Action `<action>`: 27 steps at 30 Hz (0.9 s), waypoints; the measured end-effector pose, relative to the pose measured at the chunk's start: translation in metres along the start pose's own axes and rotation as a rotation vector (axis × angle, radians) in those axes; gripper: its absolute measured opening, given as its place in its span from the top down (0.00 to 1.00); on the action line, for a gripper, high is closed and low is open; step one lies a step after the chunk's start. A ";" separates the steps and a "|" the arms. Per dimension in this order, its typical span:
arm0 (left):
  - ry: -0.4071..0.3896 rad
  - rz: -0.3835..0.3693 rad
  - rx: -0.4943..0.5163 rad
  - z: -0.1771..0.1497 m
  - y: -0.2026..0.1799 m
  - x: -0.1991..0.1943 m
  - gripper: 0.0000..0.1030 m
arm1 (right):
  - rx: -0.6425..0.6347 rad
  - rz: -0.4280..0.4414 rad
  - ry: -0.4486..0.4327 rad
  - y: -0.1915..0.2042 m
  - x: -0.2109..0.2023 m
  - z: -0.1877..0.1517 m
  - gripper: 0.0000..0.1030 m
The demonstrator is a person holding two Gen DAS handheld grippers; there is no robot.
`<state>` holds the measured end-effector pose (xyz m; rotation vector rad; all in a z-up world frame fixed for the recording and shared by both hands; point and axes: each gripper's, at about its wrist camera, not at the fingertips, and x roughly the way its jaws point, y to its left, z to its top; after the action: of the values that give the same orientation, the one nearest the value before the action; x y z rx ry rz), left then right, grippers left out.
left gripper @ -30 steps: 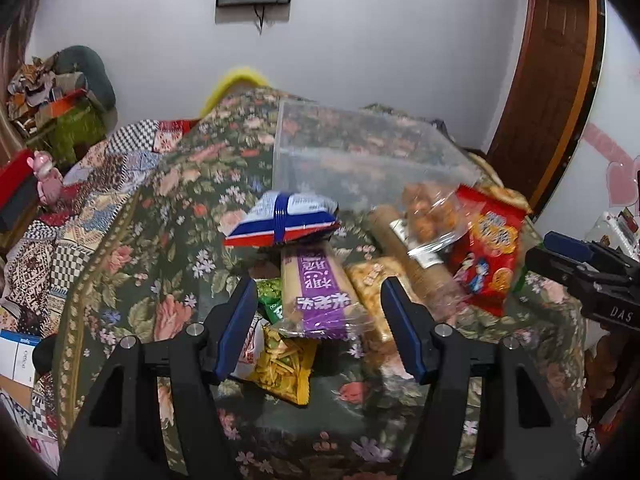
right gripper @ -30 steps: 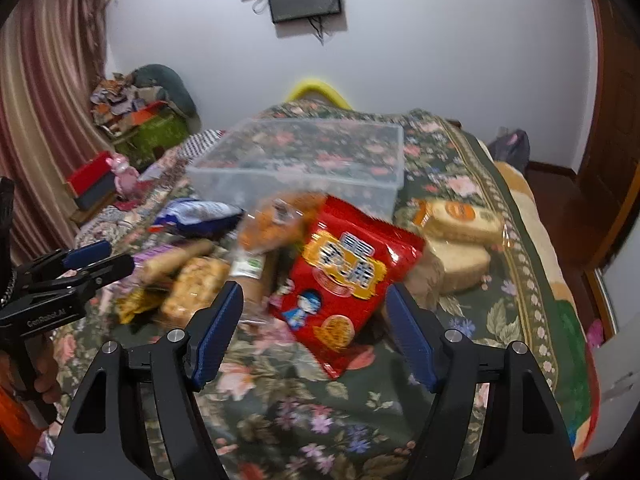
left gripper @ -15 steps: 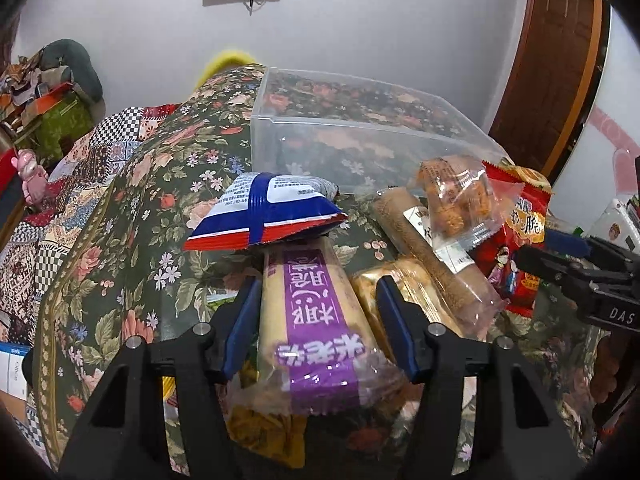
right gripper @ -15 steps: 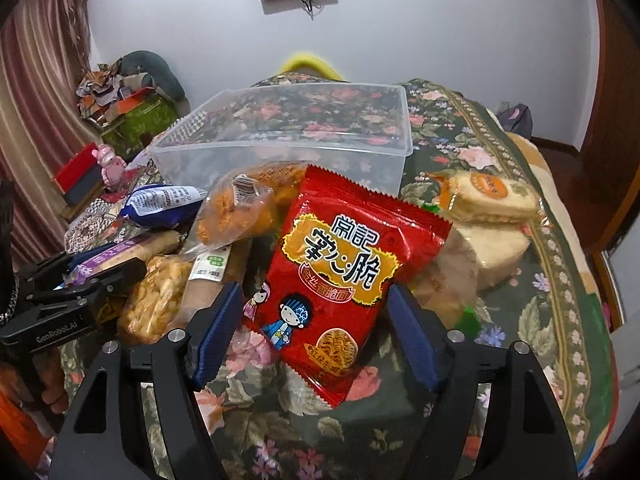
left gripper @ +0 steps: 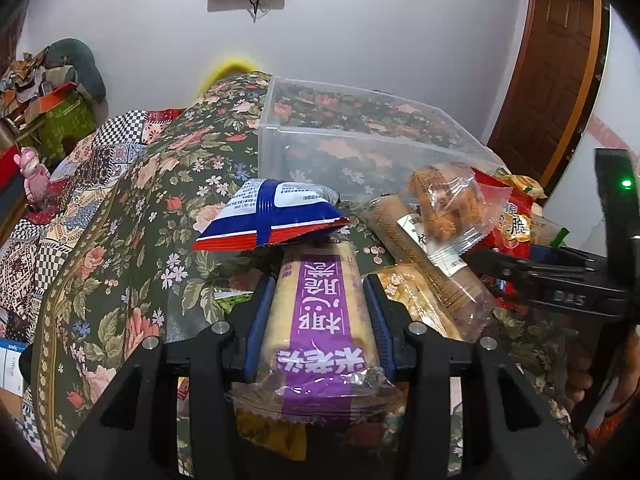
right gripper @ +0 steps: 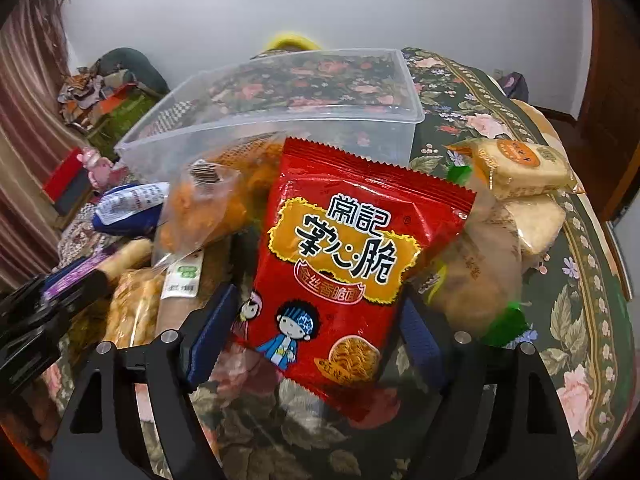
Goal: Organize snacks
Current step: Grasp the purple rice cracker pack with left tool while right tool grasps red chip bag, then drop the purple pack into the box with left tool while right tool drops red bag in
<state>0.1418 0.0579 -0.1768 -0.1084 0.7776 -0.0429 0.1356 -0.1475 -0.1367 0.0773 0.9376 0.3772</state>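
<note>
Left gripper point(left gripper: 318, 308) pinches the purple-labelled snack pack point(left gripper: 320, 320), both pads flat against its sides. Right gripper point(right gripper: 316, 328) stands wide, red noodle-snack bag point(right gripper: 344, 264) lying between its fingers, pads apart from it.

Close wrist views, both facing clear bin point(left gripper: 360, 148).

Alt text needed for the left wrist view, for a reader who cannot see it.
The left tool grips a purple-labelled snack pack between its blue pads, on a floral cloth. Just beyond lies a blue, white and red packet, with more wrapped snacks to the right and a clear plastic bin with nothing in it behind them.
</note>
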 end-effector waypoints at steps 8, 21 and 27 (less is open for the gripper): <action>-0.020 0.000 0.010 -0.002 -0.005 -0.020 0.56 | 0.008 -0.014 -0.010 -0.004 -0.008 -0.001 0.42; -0.094 -0.005 0.042 0.013 -0.023 -0.061 0.56 | 0.015 0.015 -0.128 -0.011 -0.066 0.001 0.42; -0.148 -0.001 0.054 0.029 -0.031 -0.076 0.56 | -0.001 0.033 -0.179 -0.007 -0.078 0.015 0.42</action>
<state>0.1081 0.0354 -0.0993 -0.0602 0.6281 -0.0555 0.1081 -0.1800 -0.0696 0.1240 0.7602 0.3950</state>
